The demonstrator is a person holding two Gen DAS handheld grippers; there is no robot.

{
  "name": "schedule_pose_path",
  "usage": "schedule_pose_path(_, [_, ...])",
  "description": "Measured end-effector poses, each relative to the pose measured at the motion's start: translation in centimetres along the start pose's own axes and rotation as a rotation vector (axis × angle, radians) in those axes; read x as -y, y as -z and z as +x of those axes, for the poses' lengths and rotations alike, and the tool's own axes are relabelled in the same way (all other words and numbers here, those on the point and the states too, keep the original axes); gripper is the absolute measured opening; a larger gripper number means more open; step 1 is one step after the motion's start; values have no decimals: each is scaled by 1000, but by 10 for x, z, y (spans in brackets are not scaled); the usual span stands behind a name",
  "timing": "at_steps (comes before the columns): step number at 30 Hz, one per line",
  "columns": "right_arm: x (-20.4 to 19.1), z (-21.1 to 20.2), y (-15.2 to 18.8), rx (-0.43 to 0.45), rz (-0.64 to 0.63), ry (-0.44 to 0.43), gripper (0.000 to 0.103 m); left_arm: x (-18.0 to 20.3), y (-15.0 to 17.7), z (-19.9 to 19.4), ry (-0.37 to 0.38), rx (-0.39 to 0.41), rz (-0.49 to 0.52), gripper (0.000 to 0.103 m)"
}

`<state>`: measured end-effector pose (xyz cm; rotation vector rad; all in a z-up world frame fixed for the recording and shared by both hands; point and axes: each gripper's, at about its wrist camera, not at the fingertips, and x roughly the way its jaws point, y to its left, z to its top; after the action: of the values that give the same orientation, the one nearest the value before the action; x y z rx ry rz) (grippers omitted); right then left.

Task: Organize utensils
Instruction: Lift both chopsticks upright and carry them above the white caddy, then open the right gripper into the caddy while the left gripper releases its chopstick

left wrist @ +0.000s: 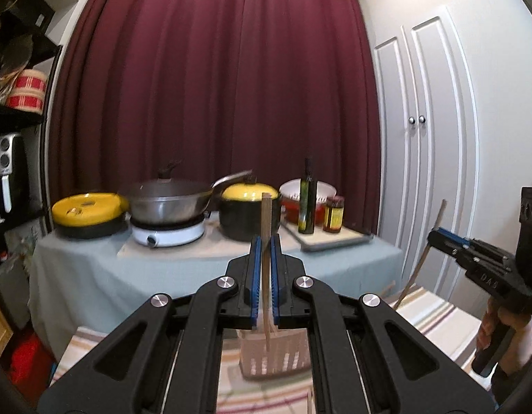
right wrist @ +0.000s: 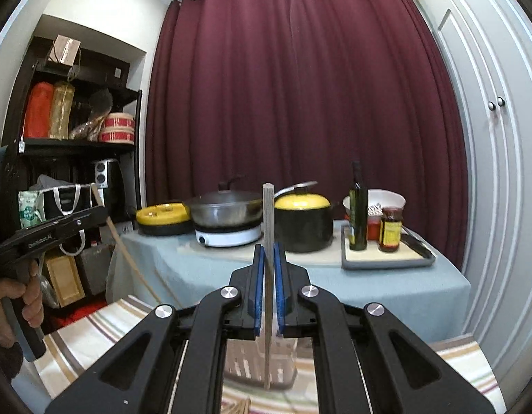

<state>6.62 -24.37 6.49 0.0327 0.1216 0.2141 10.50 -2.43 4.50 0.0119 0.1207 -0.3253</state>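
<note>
We clench the left hand-held gripper (left wrist: 265, 252) on one chopstick (left wrist: 266, 220), the right hand-held gripper (right wrist: 269, 258) on another stick (right wrist: 268, 214), both above the basket (left wrist: 272, 358) at lower centre.

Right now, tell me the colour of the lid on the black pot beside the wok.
Yellow lid, with a dark knob; it shows best in the right wrist view.

Soft, even indoor light with no harsh shadows. Small glints sit on the wok (left wrist: 169, 200) and gripper bolts. Pots are slightly motion-blurred. Fisheye bowing bends the doors (right wrist: 500, 158) at 3 o'clock; corners vignette black.
</note>
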Motion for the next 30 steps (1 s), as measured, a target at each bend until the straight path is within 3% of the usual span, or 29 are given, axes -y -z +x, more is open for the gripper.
schedule_pose_path(5, [2, 28, -13, 33, -8, -9, 7, 3, -11, 32, 0, 4, 16, 6])
schedule_pose_path(13, [5, 67, -4, 44, -21, 3, 7, -3, 7, 70, -9, -68, 18, 6])
schedule_pose_path(26, [5, 107, 42, -93, -26, 9, 7, -12, 57, 115, 1, -209, 7, 6])
schedule_pose_path(28, [6, 107, 44, -101, -23, 10, 9, -14, 61, 115, 1, -219, -3, 6])
schedule_pose_path(30, [5, 105, 45, -104, -23, 14, 21, -14, 63, 112, 0, -222, -8, 6])
